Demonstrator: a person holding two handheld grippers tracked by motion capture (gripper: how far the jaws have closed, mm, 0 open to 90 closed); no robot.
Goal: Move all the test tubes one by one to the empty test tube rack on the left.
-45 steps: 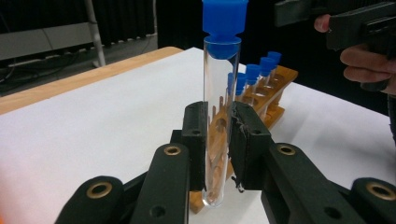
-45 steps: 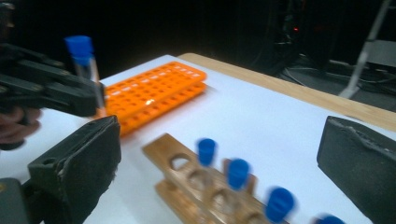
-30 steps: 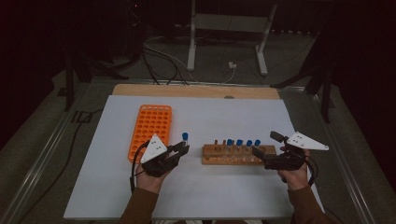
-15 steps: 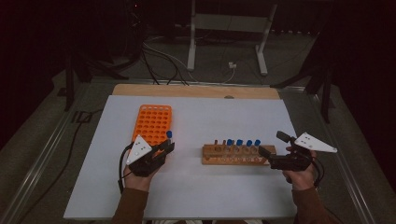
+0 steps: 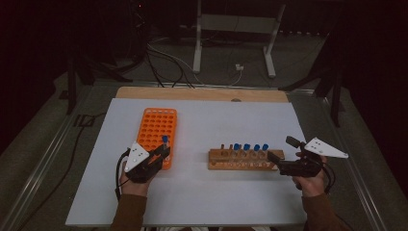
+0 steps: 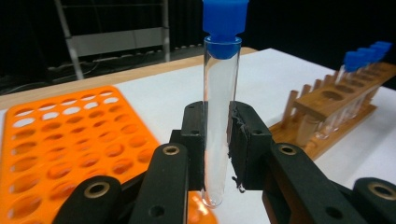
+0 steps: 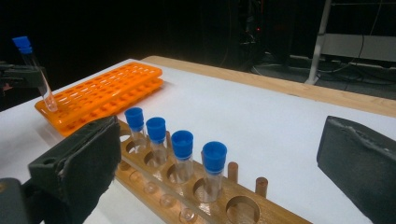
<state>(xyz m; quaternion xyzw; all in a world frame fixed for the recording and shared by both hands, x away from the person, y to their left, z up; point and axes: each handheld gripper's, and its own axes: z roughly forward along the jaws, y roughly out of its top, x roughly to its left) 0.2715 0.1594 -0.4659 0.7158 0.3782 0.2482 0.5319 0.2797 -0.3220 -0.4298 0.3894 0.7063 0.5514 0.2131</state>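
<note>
A white rectangular bench [image 5: 202,202] with a bare wooden strip [image 5: 202,94] along its far edge is set on a grey floor [image 5: 43,159], and the room behind it is kept dark. Beyond the bench, a white metal stand with splayed legs [image 5: 233,29] is seen, and black and white cables [image 5: 168,62] are strewn over the floor around it.

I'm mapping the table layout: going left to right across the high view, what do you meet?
Left claw holding a blue-capped tube → orange rack → wooden rack with four capped tubes → right claw.
</note>
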